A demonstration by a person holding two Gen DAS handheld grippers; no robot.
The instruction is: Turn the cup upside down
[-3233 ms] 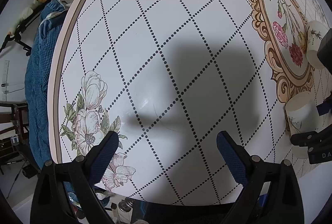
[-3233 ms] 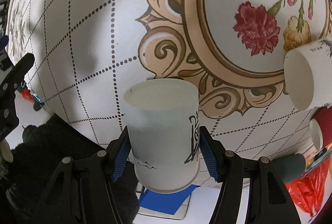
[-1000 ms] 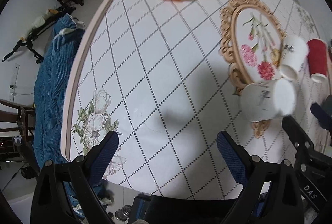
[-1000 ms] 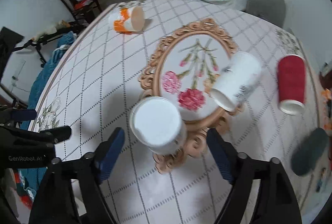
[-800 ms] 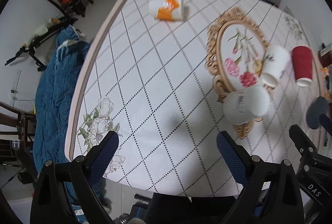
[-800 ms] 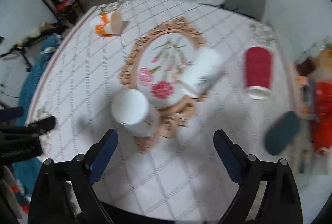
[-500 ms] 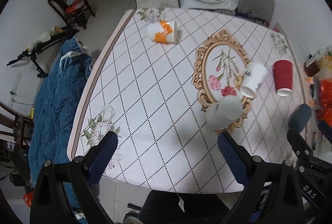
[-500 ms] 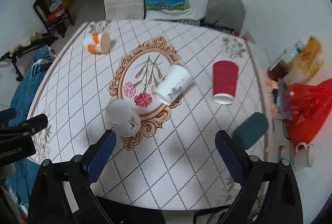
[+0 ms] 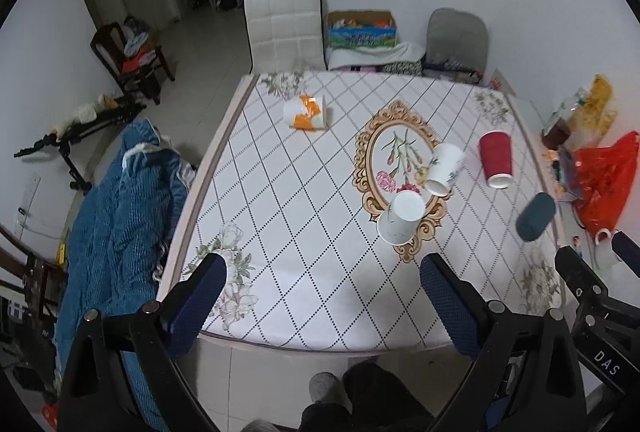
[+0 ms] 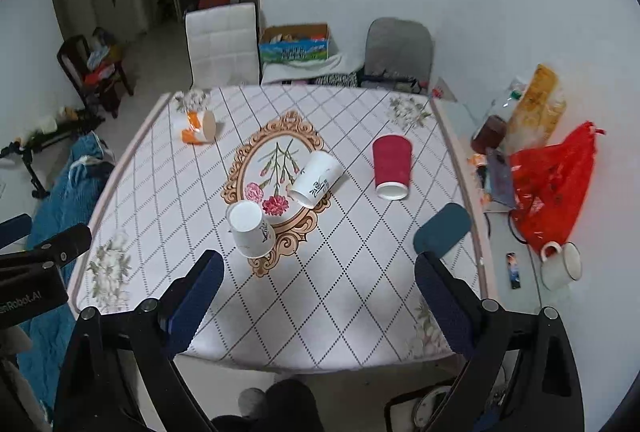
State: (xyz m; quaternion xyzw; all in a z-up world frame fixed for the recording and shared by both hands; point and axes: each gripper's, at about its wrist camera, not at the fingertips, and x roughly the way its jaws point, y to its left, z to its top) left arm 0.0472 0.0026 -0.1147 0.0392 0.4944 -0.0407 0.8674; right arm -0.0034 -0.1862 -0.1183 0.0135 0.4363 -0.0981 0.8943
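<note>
A white paper cup [image 9: 400,218] [image 10: 250,230] stands upside down, base up, on the lower edge of the gold-framed flower print on the table [image 9: 304,296]. My left gripper [image 9: 322,296] is open and empty, held high above the table's near edge. My right gripper [image 10: 318,292] is open and empty, also high and back from the cup. A second white cup [image 9: 444,170] [image 10: 316,180] lies on its side beside the frame.
A red cup [image 10: 392,162] and an orange-and-white cup [image 10: 196,128] lie on their sides. A dark teal object [image 10: 442,228] lies near the right table edge. Chairs stand behind the table, a blue blanket [image 9: 116,216] is on the left, and a red bag [image 10: 554,184] is on the right.
Earlier my right gripper was shut on the white cup. It has since let go, the cup stands base up, and both grippers have pulled up and back from the table.
</note>
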